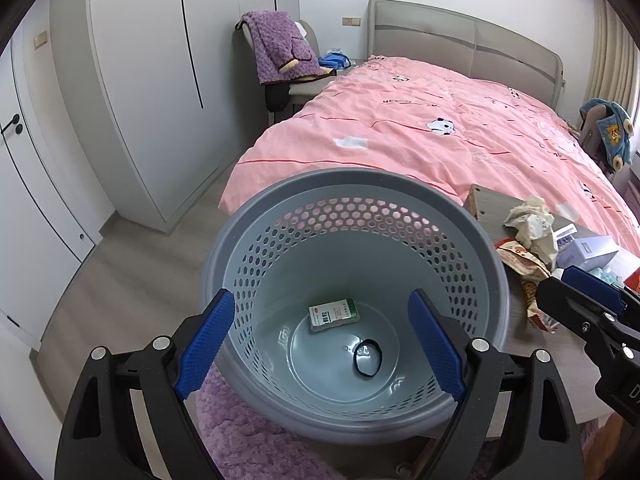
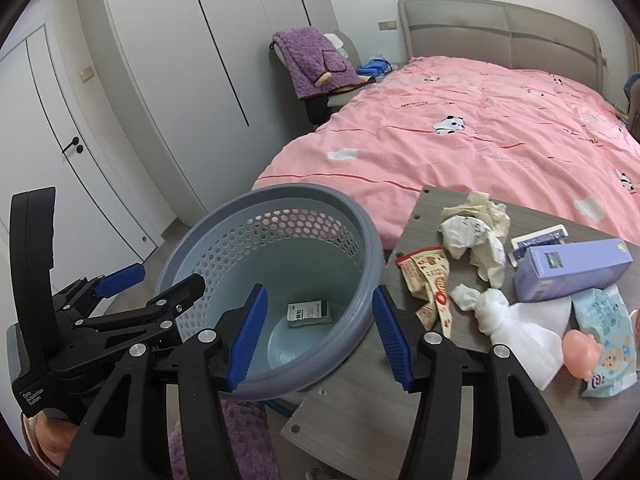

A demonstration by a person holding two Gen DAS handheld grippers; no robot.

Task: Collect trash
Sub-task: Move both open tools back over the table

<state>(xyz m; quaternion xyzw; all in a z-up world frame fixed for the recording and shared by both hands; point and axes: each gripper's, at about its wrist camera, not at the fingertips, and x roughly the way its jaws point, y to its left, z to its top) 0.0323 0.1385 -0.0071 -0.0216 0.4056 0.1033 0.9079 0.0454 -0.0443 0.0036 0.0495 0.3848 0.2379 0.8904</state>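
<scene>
A grey perforated waste basket [image 1: 460, 216] [image 2: 362, 240] stands at the left edge of the wooden table [image 2: 400, 392]. On its bottom lie a small green-and-white box [image 1: 334, 314] [image 2: 309, 313] and a black hair band [image 1: 368, 359]. My left gripper [image 1: 320, 296] [image 2: 170, 274] hovers open at the basket's near-left side, holding nothing. My right gripper [image 2: 320, 290] [image 1: 556, 282] is open over the basket's right rim, with nothing between its fingers. Trash lies on the table: crumpled paper [image 2: 476, 232], a red snack wrapper [image 2: 430, 280] and a knotted white tissue [image 2: 492, 308].
A purple carton [image 2: 572, 268], a wet-wipe pack [image 2: 608, 336] and a pink toy [image 2: 580, 354] sit at the table's right. The pink bed [image 2: 480, 140] lies behind. Purple fluffy fabric [image 1: 248, 432] shows under the basket. A chair with a purple robe [image 2: 316, 60] stands by the wardrobe.
</scene>
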